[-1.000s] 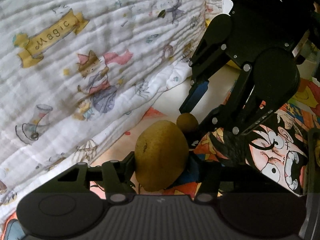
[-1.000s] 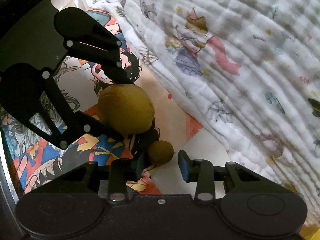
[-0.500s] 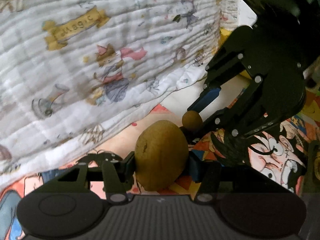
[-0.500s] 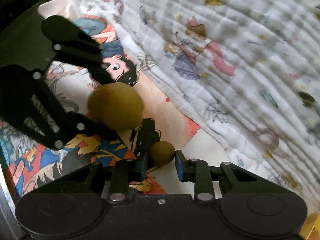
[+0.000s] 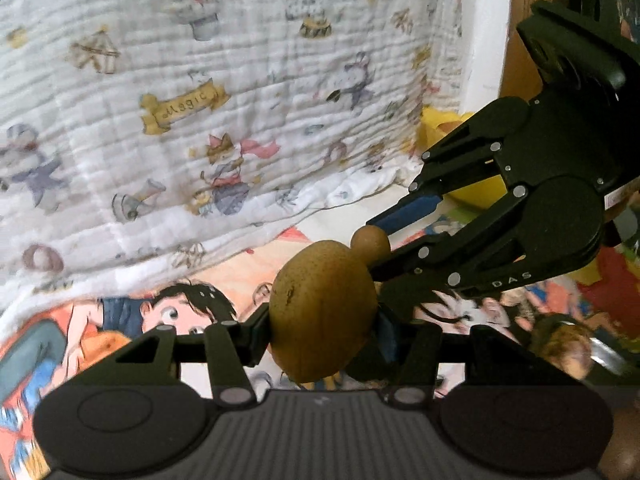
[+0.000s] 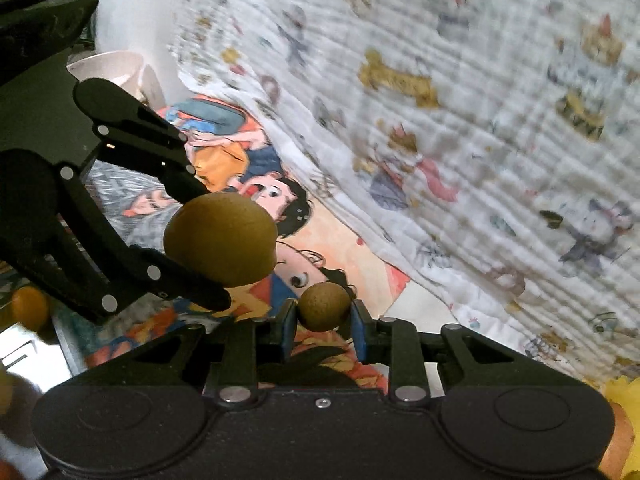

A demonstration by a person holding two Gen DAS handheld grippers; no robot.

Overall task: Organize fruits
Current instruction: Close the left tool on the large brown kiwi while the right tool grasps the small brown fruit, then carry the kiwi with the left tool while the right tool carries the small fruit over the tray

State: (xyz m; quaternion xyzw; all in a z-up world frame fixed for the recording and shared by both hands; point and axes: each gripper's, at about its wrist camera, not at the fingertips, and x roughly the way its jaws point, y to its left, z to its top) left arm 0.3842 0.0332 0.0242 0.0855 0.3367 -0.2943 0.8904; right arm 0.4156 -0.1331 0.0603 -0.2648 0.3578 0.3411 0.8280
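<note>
The left tongs [image 5: 324, 320] are clamped on a large brown fruit [image 5: 323, 312], which sits in the lower middle of the left wrist view, squeezed between the two fingers and filling the whole gap. The right tongs [image 6: 324, 322] stand narrow, pinching a small round brown fruit [image 6: 324, 306] between their blue pads [image 6: 359, 332] in the lower middle of the right wrist view. Each camera also catches the other pair. In the left wrist view the right tongs [image 5: 380, 240] reach in from the right edge, and the small fruit shows at their tip, just above and behind the large one. In the right wrist view the left tongs [image 6: 208, 248] come in from the left edge with the large fruit at their tip, up and to the left of the small one and apart from it. Both views show a white quilted cloth with cartoon prints [image 5: 200, 100] across the upper frame and a colourful cartoon-printed surface [image 6: 256, 184] below the fruits. Only the left wrist view shows something yellow [image 5: 436, 128] at the upper right beside the cloth, and a blurred brownish object [image 5: 564, 348] at the lower right. Only the right wrist view shows a pale bowl [image 6: 116, 70] at the upper left and an orange round thing [image 6: 30, 306] at the left edge, too blurred to identify.
</note>
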